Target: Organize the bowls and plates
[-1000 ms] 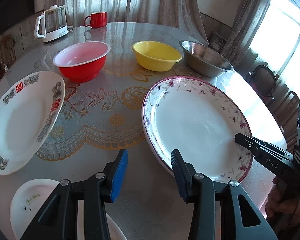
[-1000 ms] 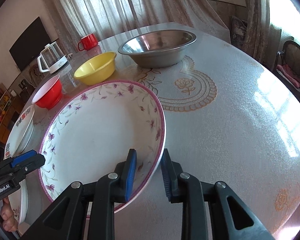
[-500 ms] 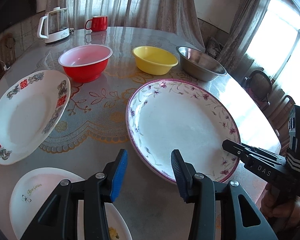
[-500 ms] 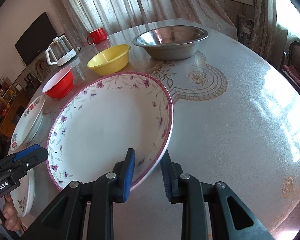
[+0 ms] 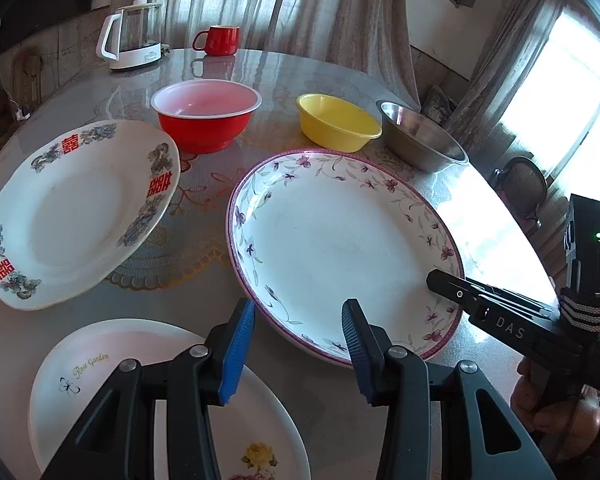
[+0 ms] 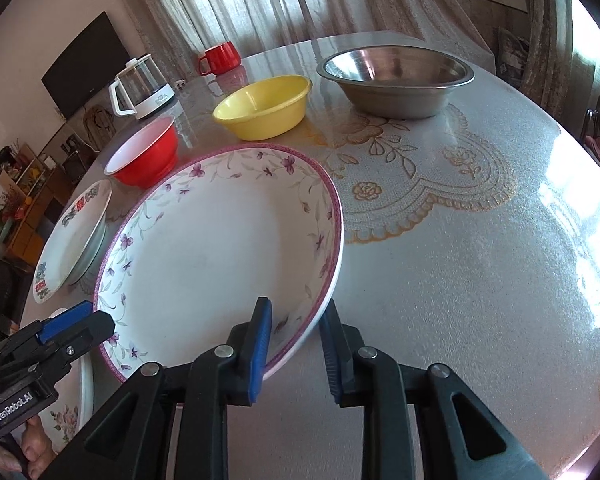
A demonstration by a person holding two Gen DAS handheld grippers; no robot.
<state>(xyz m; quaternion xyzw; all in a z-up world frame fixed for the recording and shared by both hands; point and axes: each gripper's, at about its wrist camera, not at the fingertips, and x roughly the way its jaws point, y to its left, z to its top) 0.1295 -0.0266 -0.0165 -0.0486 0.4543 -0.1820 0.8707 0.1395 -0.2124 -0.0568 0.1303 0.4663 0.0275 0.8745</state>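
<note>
My right gripper (image 6: 296, 344) is shut on the near rim of a large plate with a purple flower border (image 6: 220, 256), holding it tilted above the table. The same plate shows in the left wrist view (image 5: 340, 248). My left gripper (image 5: 298, 344) is open and empty, just left of the plate's near edge, above a white "Rose Garden" plate (image 5: 100, 364). A white plate with red characters (image 5: 72, 208) lies at left. A red bowl (image 5: 206, 118), a yellow bowl (image 5: 336, 122) and a steel bowl (image 5: 420, 140) stand in a row behind.
A glass kettle (image 5: 134, 36) and a red mug (image 5: 220, 40) stand at the table's far edge. The round table (image 6: 480, 260) has a glossy patterned cover. A chair (image 5: 524, 188) stands beyond the right edge.
The flower-border plate, held by my right gripper, has moved left toward the other plates. My left gripper has drawn back, showing more of the Rose Garden plate.
</note>
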